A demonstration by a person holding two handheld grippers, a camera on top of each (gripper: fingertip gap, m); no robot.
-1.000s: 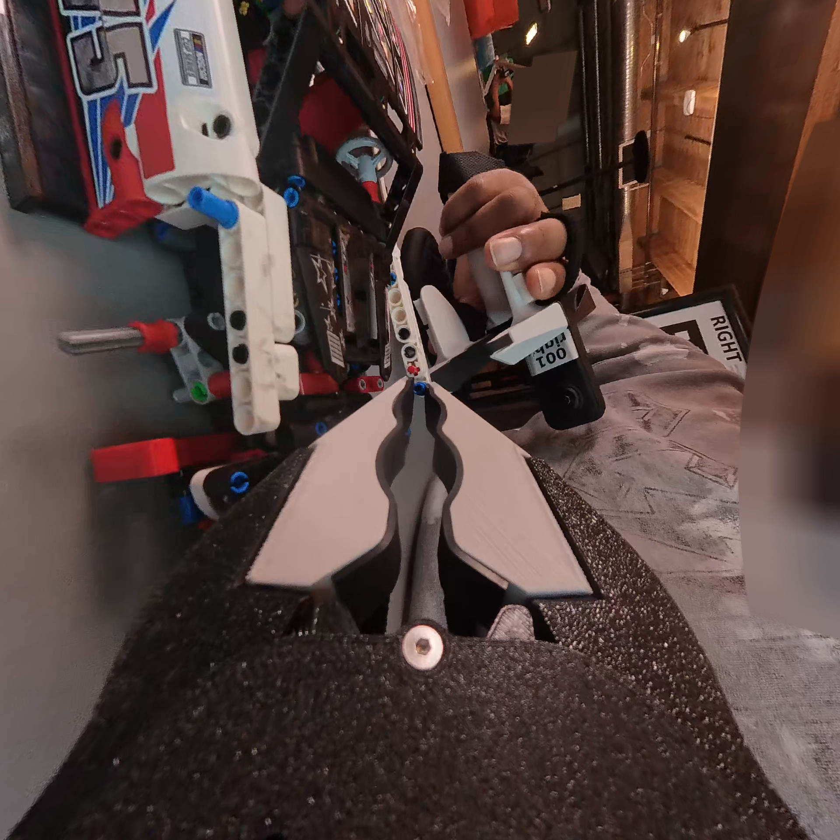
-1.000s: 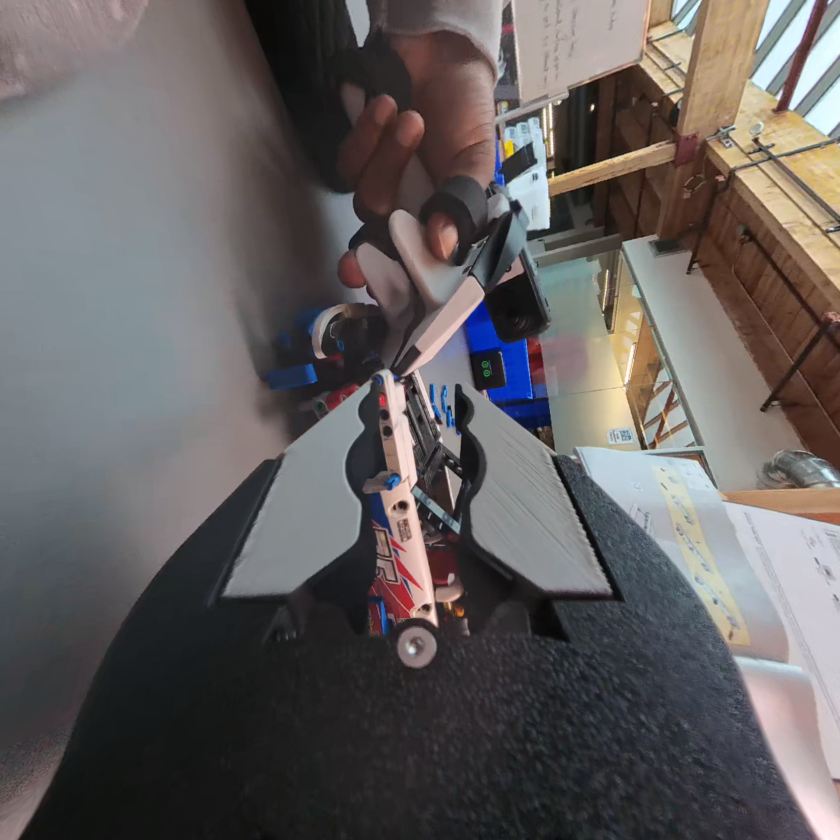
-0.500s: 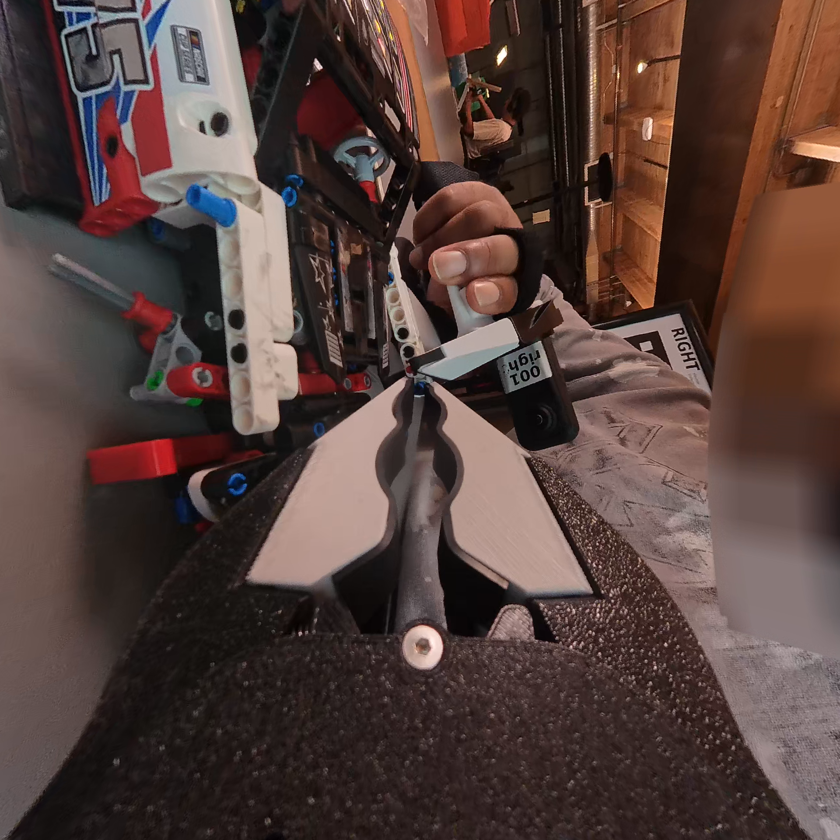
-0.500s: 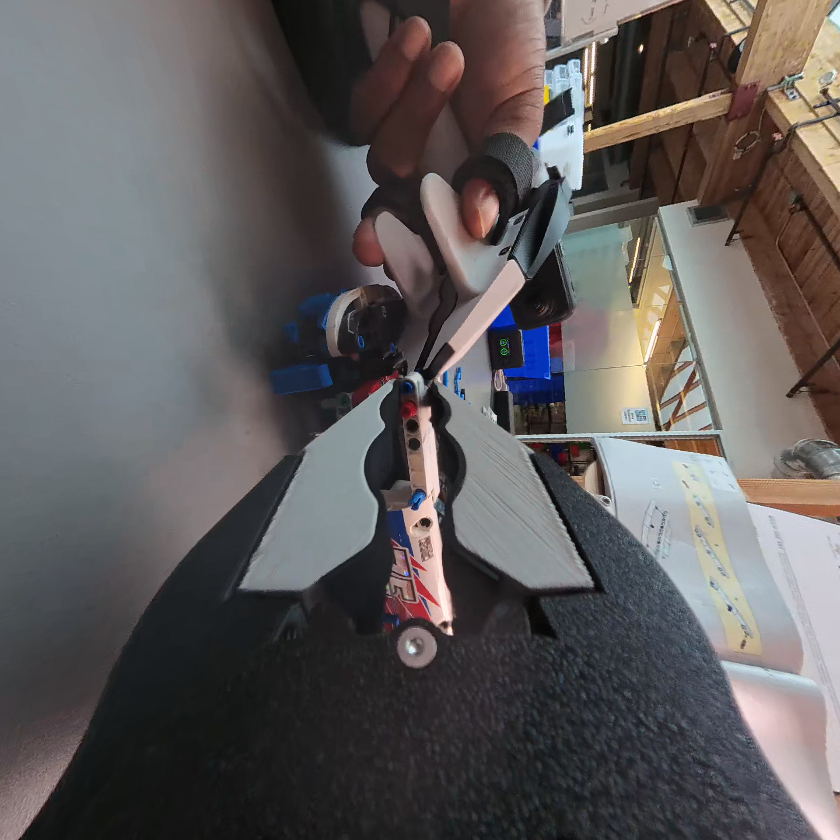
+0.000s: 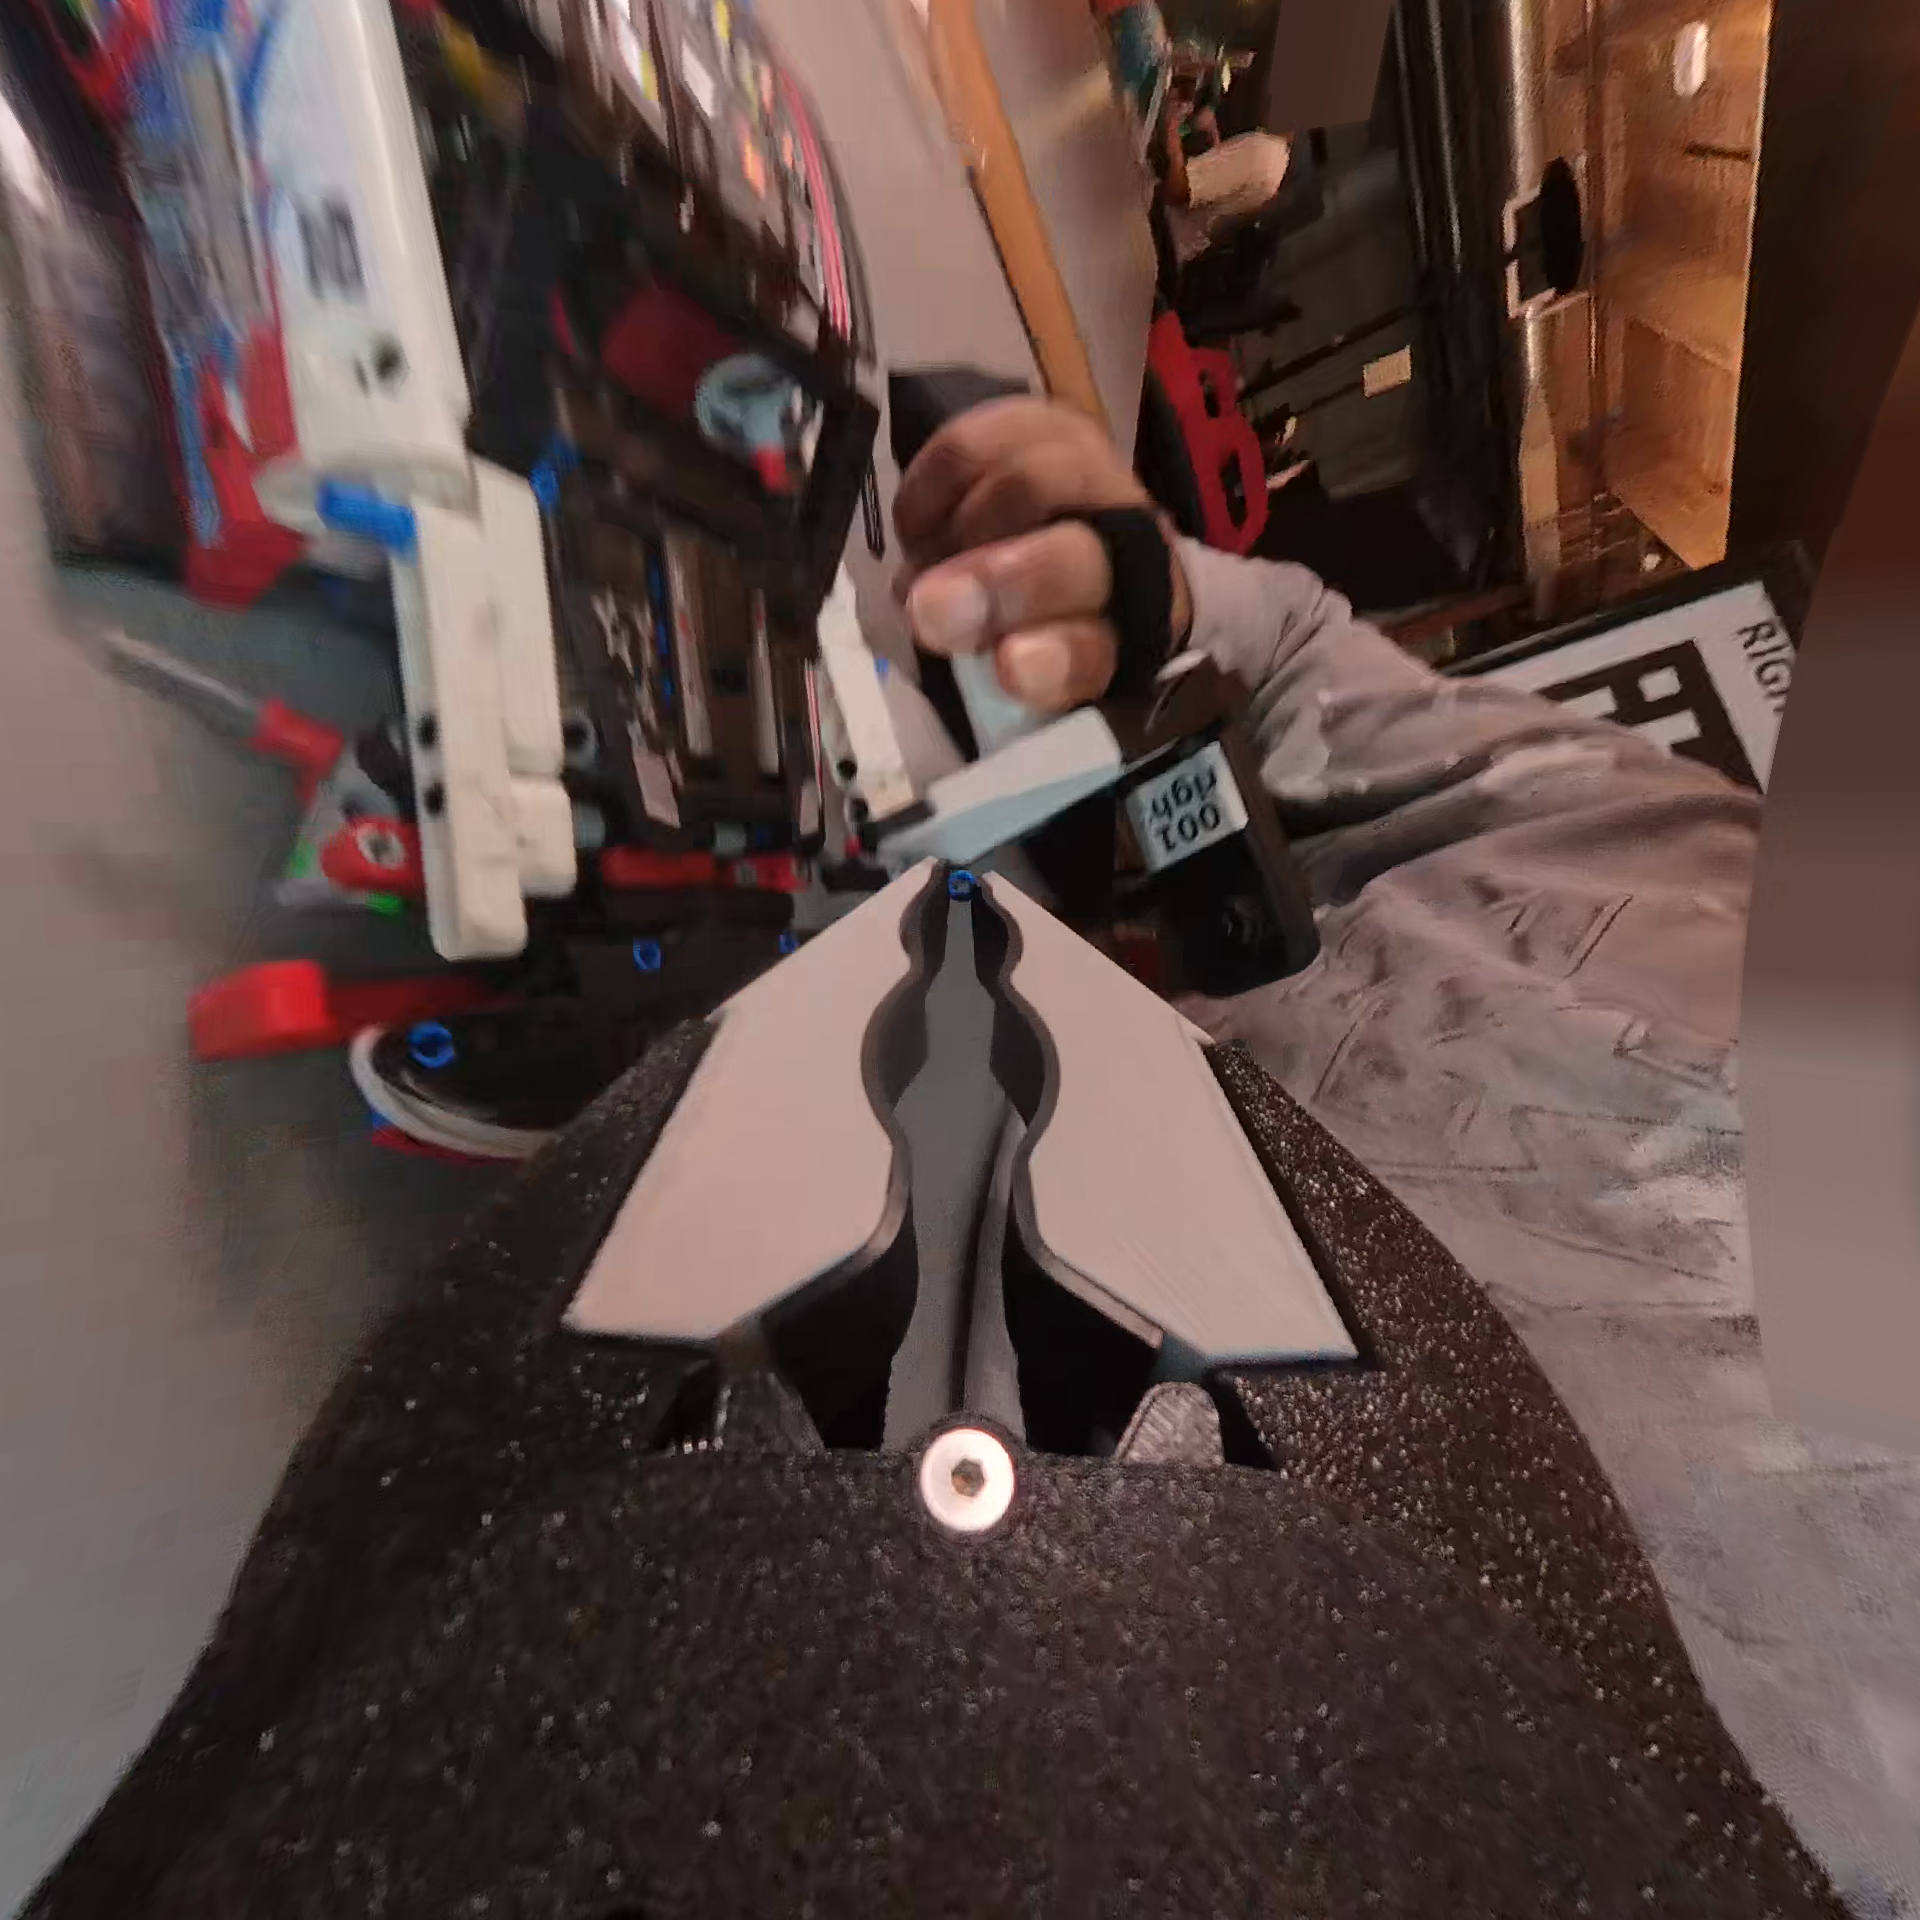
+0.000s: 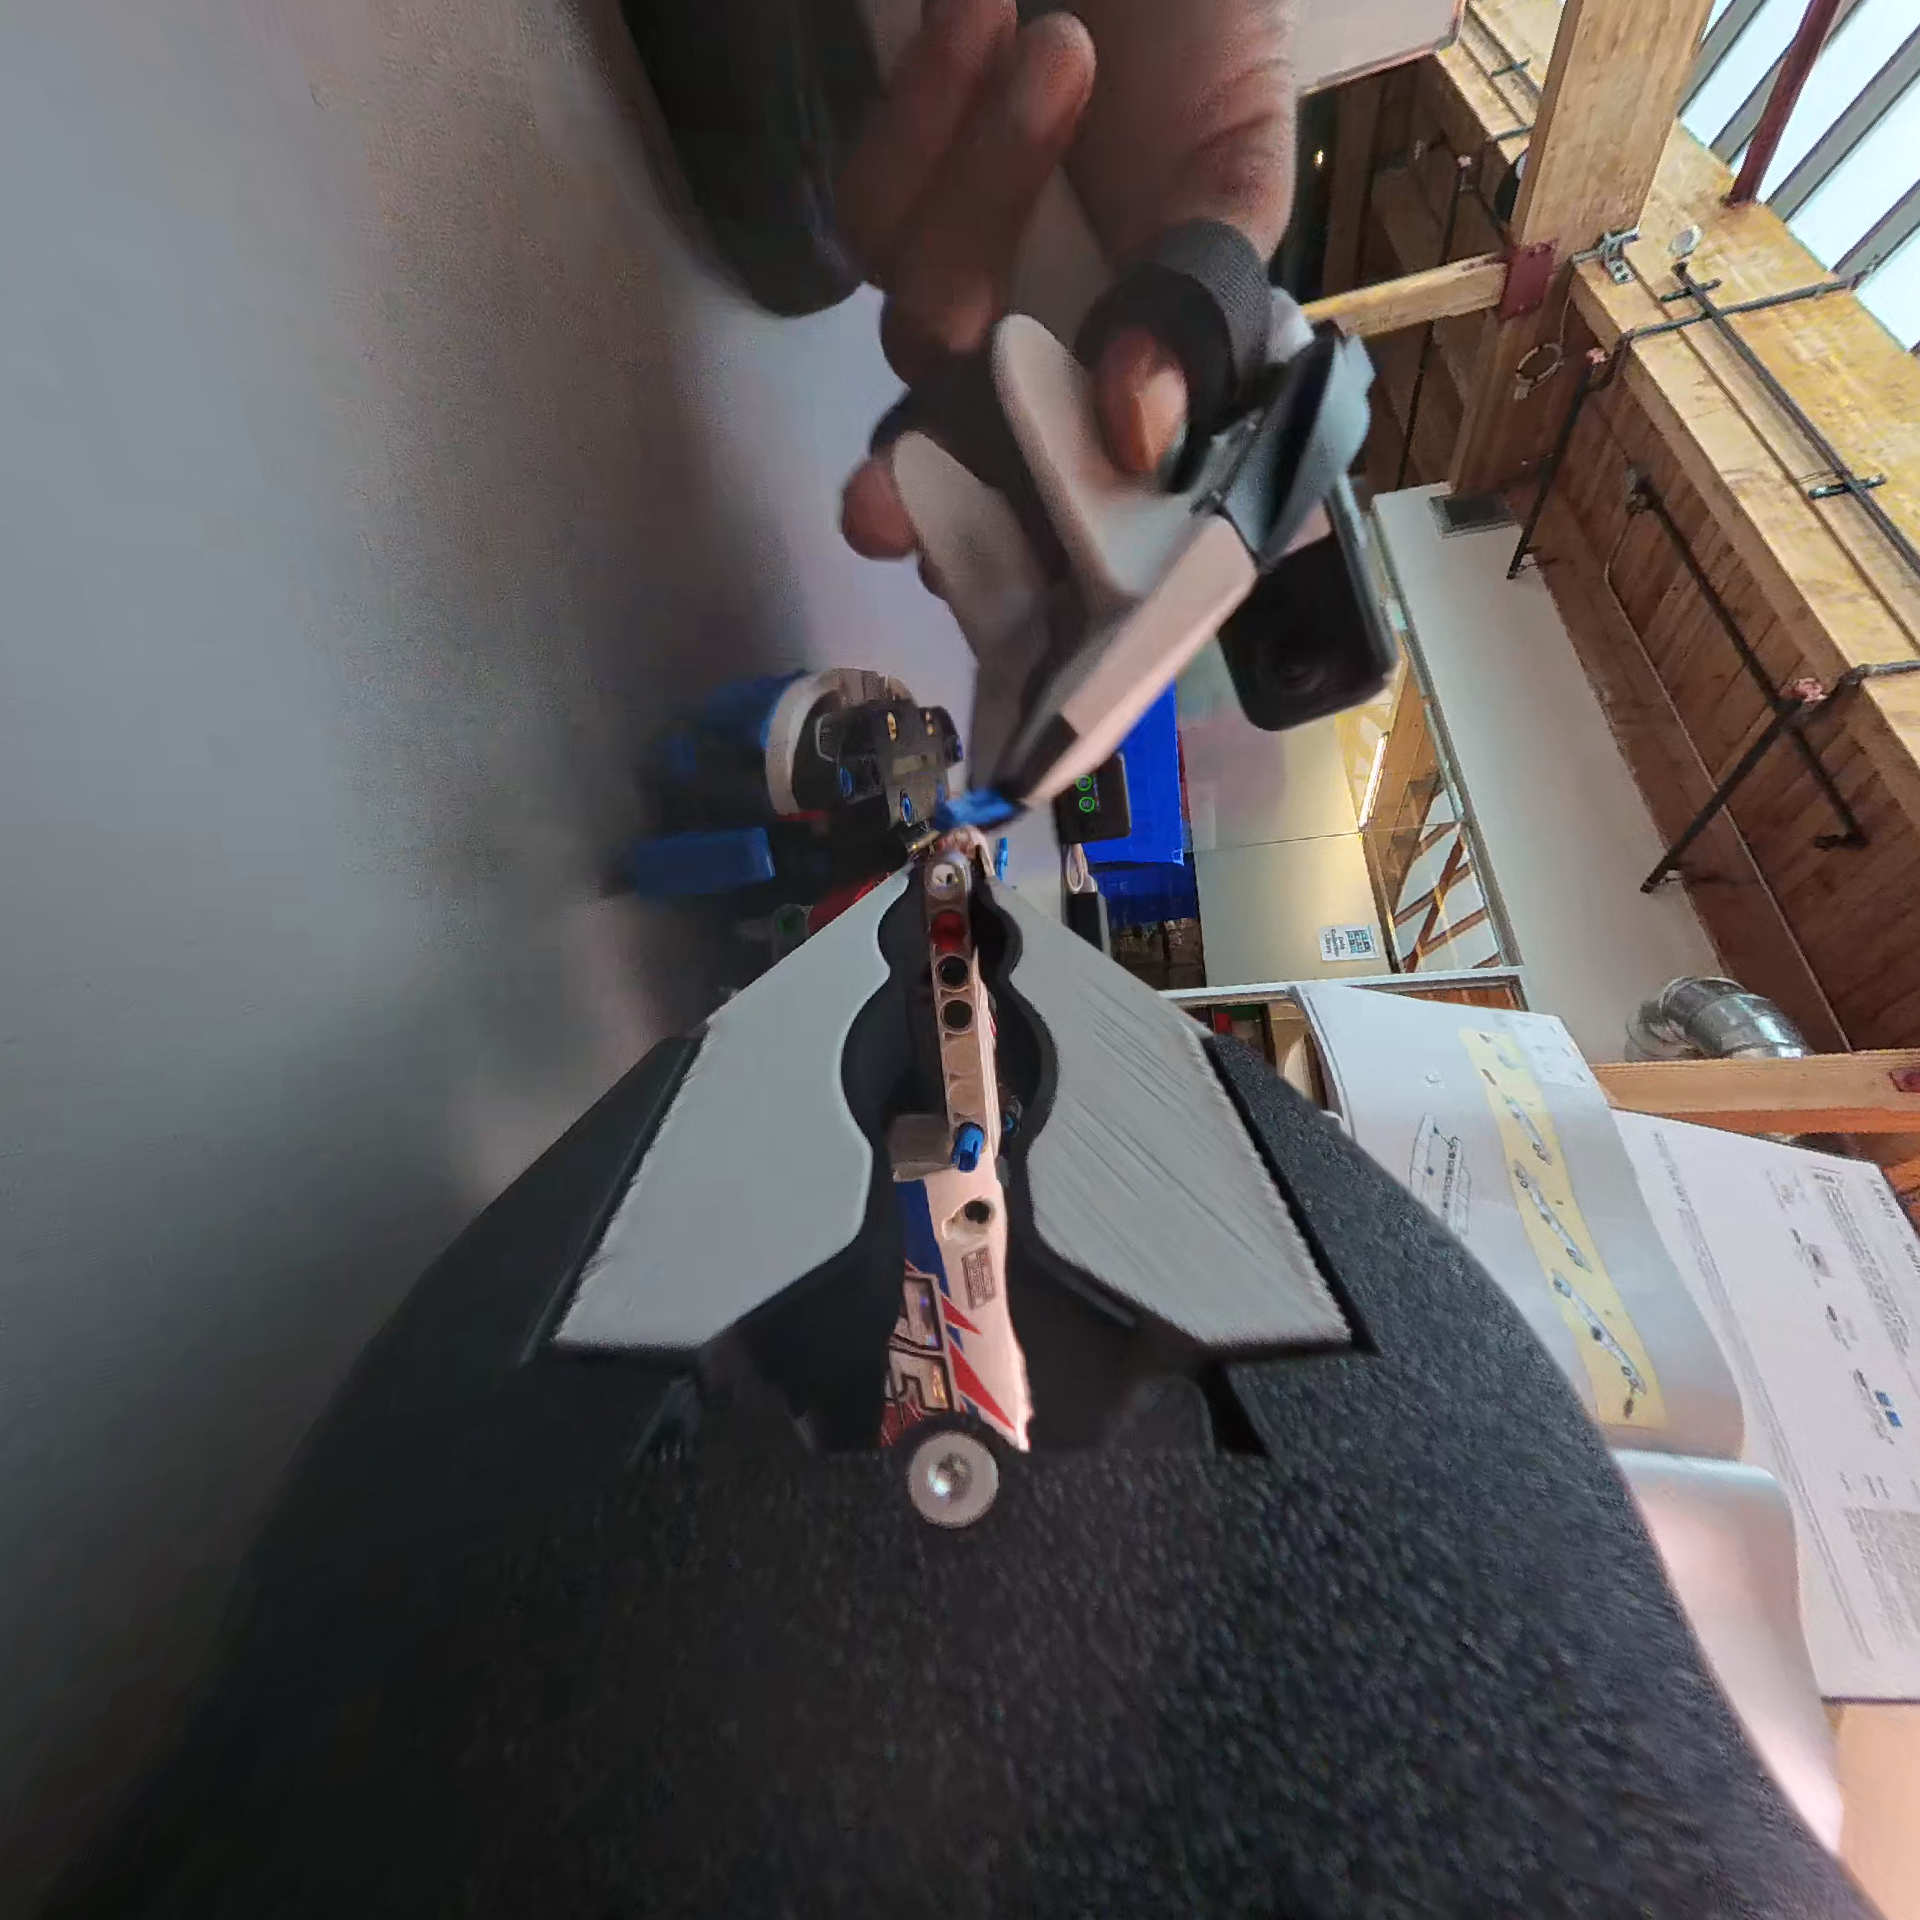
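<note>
My left gripper (image 5: 962,878) is shut on a small blue pin (image 5: 962,884) pinched at its very tips. It sits just off the near end of a brick-built toy car (image 5: 468,675) with white, red and blue panels. My right gripper (image 6: 956,883) is shut on a white holed beam (image 6: 961,997) of that car, whose decorated white panel (image 6: 956,1340) runs back between the fingers. In the right wrist view the left gripper (image 6: 1003,800), held by a hand (image 6: 1039,208), carries the blue pin (image 6: 975,810) just beyond the beam's end. The right gripper (image 5: 894,831) also shows in the left wrist view.
A grey table (image 6: 260,623) carries loose blue parts (image 6: 707,862) and a wheel (image 6: 821,727). An open instruction booklet (image 6: 1558,1195) lies to the right. A red part (image 5: 270,1008) and a black-and-white printed board (image 5: 1662,696) show in the left wrist view.
My right gripper has closed from open onto the white beam. The left gripper, shut throughout, now shows the blue pin at its tips a little off the beam's end. Both views are blurred by motion.
</note>
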